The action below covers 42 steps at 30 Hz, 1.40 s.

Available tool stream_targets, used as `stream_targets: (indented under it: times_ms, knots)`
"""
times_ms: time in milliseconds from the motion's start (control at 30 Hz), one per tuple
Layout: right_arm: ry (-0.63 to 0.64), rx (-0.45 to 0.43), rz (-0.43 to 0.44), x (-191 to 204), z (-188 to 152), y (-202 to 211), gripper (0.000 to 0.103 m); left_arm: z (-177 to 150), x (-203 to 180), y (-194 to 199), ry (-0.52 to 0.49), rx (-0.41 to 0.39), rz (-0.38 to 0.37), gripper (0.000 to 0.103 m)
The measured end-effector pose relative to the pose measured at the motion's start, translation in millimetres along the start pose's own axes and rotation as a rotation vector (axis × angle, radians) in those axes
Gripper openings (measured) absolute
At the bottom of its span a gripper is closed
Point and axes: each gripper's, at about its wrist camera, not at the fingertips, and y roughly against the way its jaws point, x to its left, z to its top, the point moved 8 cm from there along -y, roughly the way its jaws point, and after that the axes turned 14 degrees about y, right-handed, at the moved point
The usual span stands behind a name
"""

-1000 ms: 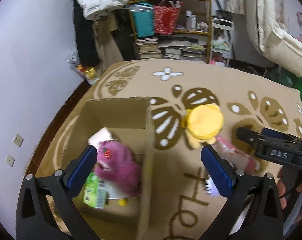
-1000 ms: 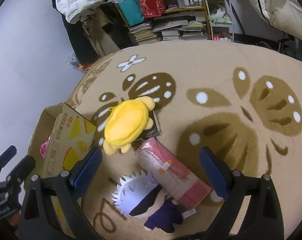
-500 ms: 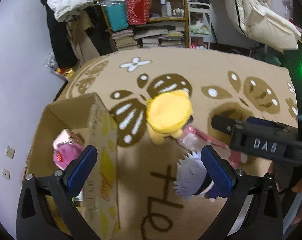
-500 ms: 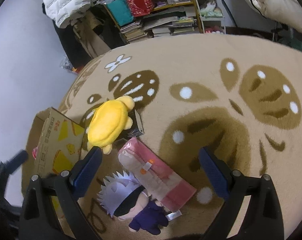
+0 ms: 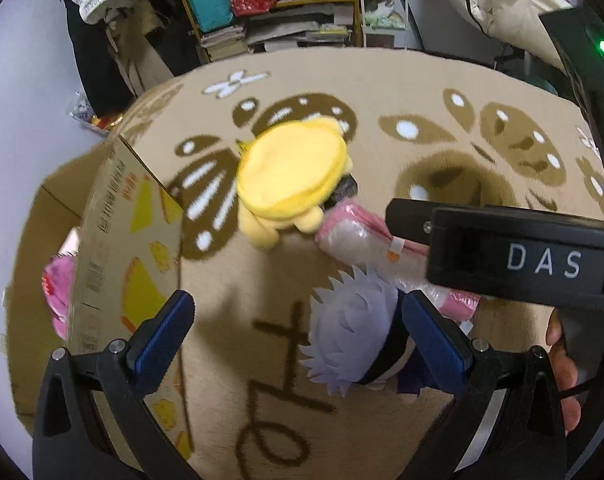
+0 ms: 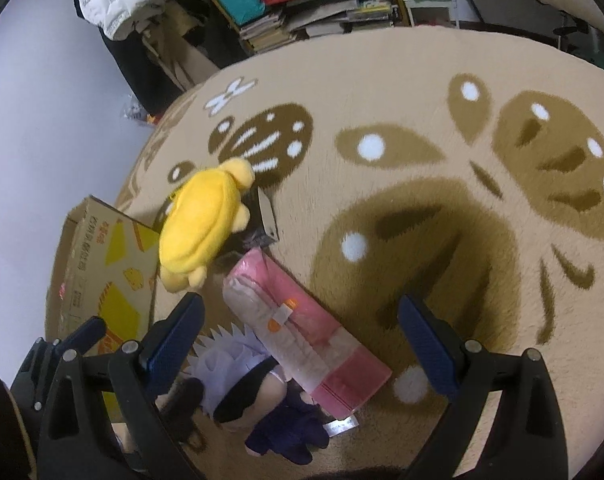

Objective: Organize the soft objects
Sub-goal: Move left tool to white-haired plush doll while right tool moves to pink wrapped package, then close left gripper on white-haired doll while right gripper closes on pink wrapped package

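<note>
Three soft things lie loose on the beige patterned rug (image 6: 422,92), close together near its left edge: a yellow plush (image 6: 204,228), a pink wrapped pack (image 6: 302,328) and a white-haired doll (image 5: 354,336). The cardboard box (image 5: 126,248) stands at that same edge, just left of them, with a pink toy (image 5: 56,292) already inside.

The left gripper (image 5: 298,340) has its jaws released and grasps nothing. The doll's head sits just inside its right finger, touching or nearly touching the pad, while the gap to the left of it shows bare rug. The right gripper (image 6: 302,328) is likewise released and empty, hanging over the pack, which runs diagonally between its fingers, with the doll by its left finger.

The doll is probably the next pick. Its body runs from the white hair toward the dark clothes, away from the box, and the left gripper seems nearer to it. That gripper would need to shift right to centre the head before closing.
</note>
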Motion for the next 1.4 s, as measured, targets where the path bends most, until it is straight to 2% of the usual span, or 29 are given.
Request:
stream_targets:
  times_ms: [133,333,667,800,1167,1267,1400]
  knots:
    - [0.017,0.049,-0.018,-1.2,-5.4,-10.7,0.101,-5.1,1.0,-10.3,0.027,-0.001,0.01,0.103]
    - [0.033,0.08,-0.018,-1.9,-8.1,-19.8,0.094,-13.0,3.3,-24.8,0.132,0.051,-0.085,0.103]
    - [0.048,0.13,-0.015,-3.1,-16.8,-26.7,0.06,-24.2,5.2,-42.7,0.272,0.126,-0.173,0.103]
    - [0.068,0.147,-0.026,0.9,-17.5,-30.4,0.06,-35.4,1.3,-51.5,0.297,0.189,-0.196,0.103]
    - [0.062,0.158,-0.007,2.0,-18.5,-32.9,0.061,-35.1,-1.0,-52.2,0.235,0.154,-0.154,0.103]
    - [0.056,0.152,-0.003,1.4,-18.8,-32.8,0.061,-32.0,-0.4,-45.1,0.19,0.133,-0.149,0.096]
    - [0.052,0.153,0.0,1.6,-18.5,-33.7,0.061,-33.5,-3.7,-43.4,0.203,0.152,-0.192,0.085]
